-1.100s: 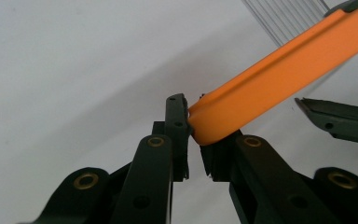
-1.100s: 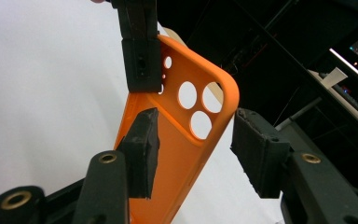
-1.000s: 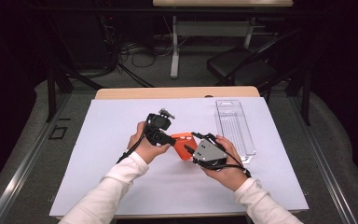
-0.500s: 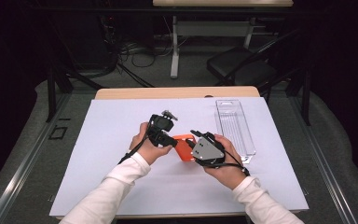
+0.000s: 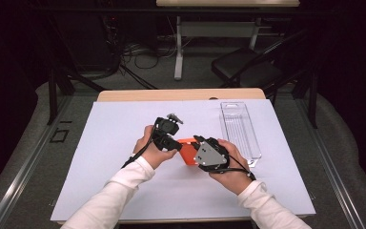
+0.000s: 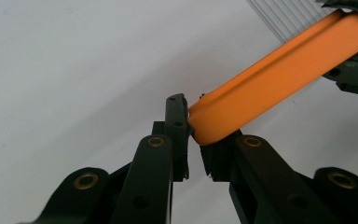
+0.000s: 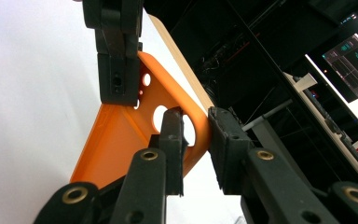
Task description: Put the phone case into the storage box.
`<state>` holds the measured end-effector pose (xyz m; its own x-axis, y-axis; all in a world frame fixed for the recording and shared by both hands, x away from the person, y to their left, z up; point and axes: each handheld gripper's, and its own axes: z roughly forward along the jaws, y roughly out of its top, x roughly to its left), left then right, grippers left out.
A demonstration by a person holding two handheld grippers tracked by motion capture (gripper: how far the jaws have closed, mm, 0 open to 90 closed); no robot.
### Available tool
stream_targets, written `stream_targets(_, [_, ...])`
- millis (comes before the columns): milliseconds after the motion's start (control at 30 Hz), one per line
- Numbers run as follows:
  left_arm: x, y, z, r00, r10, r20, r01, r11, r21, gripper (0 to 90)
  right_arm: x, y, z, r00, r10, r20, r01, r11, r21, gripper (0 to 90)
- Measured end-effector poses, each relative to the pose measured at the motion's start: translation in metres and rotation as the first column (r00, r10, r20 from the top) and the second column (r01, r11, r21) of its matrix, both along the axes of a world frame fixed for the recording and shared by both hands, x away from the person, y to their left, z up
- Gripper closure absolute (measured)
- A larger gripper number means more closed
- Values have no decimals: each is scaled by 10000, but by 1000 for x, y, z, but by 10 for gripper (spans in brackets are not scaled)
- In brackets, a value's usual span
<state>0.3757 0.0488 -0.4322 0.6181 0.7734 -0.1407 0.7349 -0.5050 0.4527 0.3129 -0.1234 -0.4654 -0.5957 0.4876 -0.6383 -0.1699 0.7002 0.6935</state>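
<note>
An orange phone case (image 5: pixel 187 151) hangs tilted just above the white sheet, held between both grippers. My left gripper (image 5: pixel 174 143) comes from the left and is shut on one end of the case (image 6: pixel 270 79); its jaws (image 6: pixel 193 135) pinch the rounded rim. My right gripper (image 5: pixel 198 145) comes from the right. Its jaws have just been closing, and they now stand on either side of the case's rim beside the camera cut-outs (image 7: pixel 116 140), with the pads (image 7: pixel 196 135) against it. The left gripper (image 7: pixel 116 60) grips the far edge in that view.
A clear plastic tray (image 5: pixel 240 131) lies on the white sheet (image 5: pixel 124 124) to the right of the hands. The sheet covers a wooden table (image 5: pixel 181 94). Beyond it are dark floor, cables and a chair.
Both hands stay in place with the orange case between them. The left gripper has shifted very slightly; nothing was let go.
</note>
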Motion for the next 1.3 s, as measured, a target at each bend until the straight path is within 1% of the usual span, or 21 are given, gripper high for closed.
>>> stream_targets(100, [0,-1,0,10000,-64,33,64,10000,38,820,0,1,0,10000,16,-11,-16,10000,-14,772])
stream_targets(333, [-2,-2,1,9997,-106,201,102,9998,194,820,-1,1,2,10000,54,38,-53,9997,-245,786])
stream_targets(467, [-3,-2,1,9995,-80,294,74,9998,194,819,-1,1,3,9999,69,74,-66,9995,-312,789])
stream_targets(700, [-3,-3,1,9993,-111,358,102,9996,245,818,-1,2,5,10000,14,-11,-14,9990,-449,793])
stream_targets(833, [-3,-3,1,9993,-108,351,100,9996,246,818,-1,2,5,9999,-32,-127,27,9991,-430,794])
stream_targets(933, [-3,-3,1,9994,-92,337,85,9998,204,816,-1,2,6,10000,-7,-85,3,9988,-486,796])
stream_targets(1000, [-3,-3,1,9994,-101,319,94,9998,195,816,-2,1,6,9997,-54,-218,46,9992,-393,796])
stream_targets(1167, [-3,-3,2,9994,-115,333,111,9999,129,814,-1,1,7,10000,-3,-81,-1,9988,-500,797])
stream_targets(1300, [-3,-4,2,9993,-132,338,126,9998,173,812,-1,1,7,10000,-8,12,9,9984,-566,798])
